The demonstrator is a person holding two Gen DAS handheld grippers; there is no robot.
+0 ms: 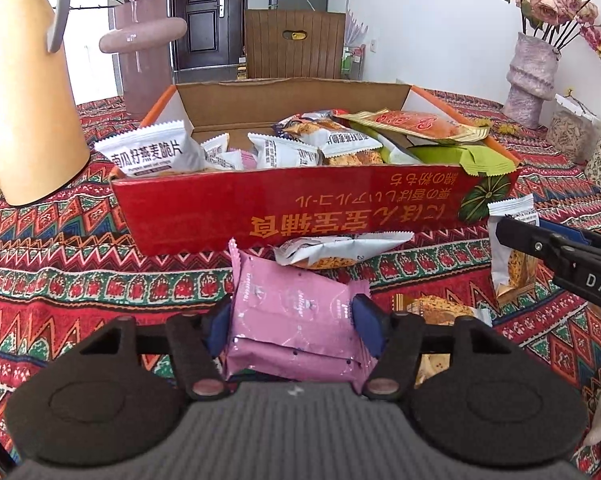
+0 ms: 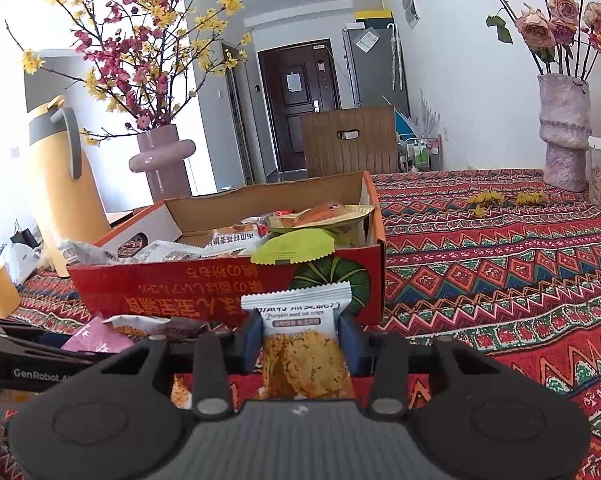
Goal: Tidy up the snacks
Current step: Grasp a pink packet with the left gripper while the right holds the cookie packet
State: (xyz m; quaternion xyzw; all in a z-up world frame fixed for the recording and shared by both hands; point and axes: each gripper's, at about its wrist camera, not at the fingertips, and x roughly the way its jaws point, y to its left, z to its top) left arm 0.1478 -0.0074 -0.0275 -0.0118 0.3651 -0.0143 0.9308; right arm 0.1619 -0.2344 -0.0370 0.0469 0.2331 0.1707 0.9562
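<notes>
A red cardboard box (image 1: pixel 300 200) holding several snack packets stands open on the patterned tablecloth. Just in front of it, my left gripper (image 1: pixel 290 320) is shut on a pink snack packet (image 1: pixel 292 292), with a blue pad pressing each side. My right gripper (image 2: pixel 300 336) is shut on a white pumpkin seed oat crisps packet (image 2: pixel 300 356), held upright near the box's front right corner (image 2: pixel 364 280). That packet (image 1: pixel 512 248) also shows at the right of the left wrist view. A green packet (image 2: pixel 296 248) hangs over the box's front wall.
Two loose packets (image 1: pixel 340 252) (image 1: pixel 432 308) lie on the cloth between the box and my left gripper. A yellow jug (image 1: pixel 24 100) and a pink vase (image 1: pixel 140 48) stand at the left; a mauve vase (image 1: pixel 532 72) and a seed jar (image 1: pixel 568 132) at the right. A wooden chair (image 1: pixel 292 44) is behind the table.
</notes>
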